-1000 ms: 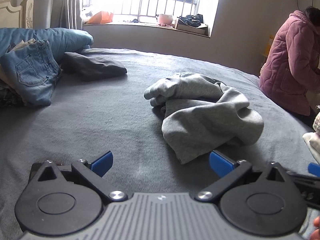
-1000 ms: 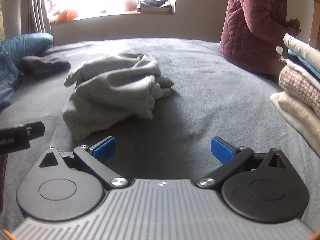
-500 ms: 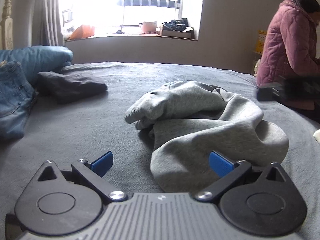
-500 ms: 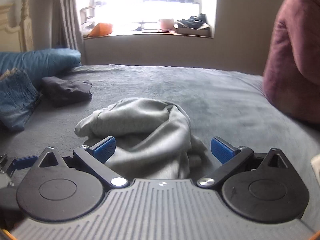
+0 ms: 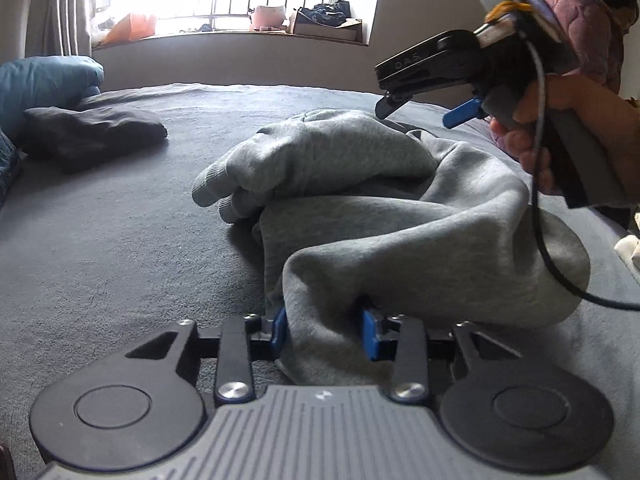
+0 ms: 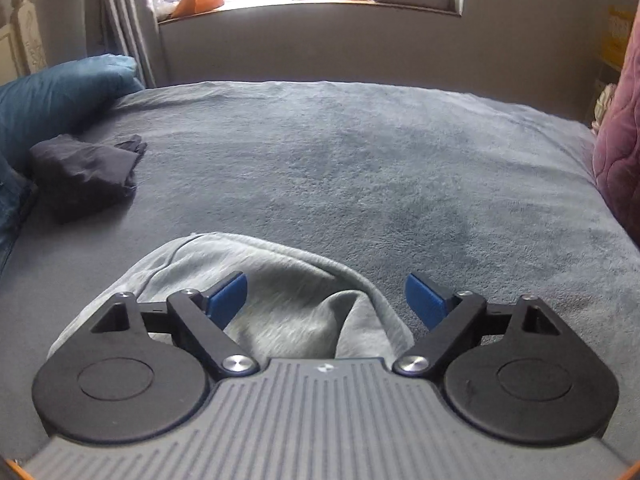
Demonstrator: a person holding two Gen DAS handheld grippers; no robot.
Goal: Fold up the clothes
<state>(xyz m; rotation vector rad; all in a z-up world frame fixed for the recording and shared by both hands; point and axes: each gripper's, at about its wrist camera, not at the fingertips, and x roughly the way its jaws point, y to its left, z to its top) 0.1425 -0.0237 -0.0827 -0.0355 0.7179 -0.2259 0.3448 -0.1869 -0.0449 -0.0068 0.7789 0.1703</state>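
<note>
Left claw [image 5: 324,330]: jaws closing, blue pads pressed on either side of a fold at the near edge of the grey sweatshirt [image 5: 400,216]. Right claw [image 6: 326,300]: jaws closing but not yet gripping, pads apart, with the sweatshirt's far rim lying between and beneath them. In the left wrist view the right claw hovers at 2 o'clock above the garment, held by a hand [image 5: 568,140], black cable trailing. Grey sweatshirt: crumpled heap, mid-bed, on the grey bed cover [image 6: 360,168]. Dark folded garment [image 6: 84,168]: at 10 o'clock, well apart. Blue pillow [image 6: 60,96]: beyond it, at the bed's left edge. Person in a pink quilted jacket [image 5: 584,24]: at 2 o'clock beside the bed. Window sill [image 6: 320,0]: 12 o'clock, cluttered.
</note>
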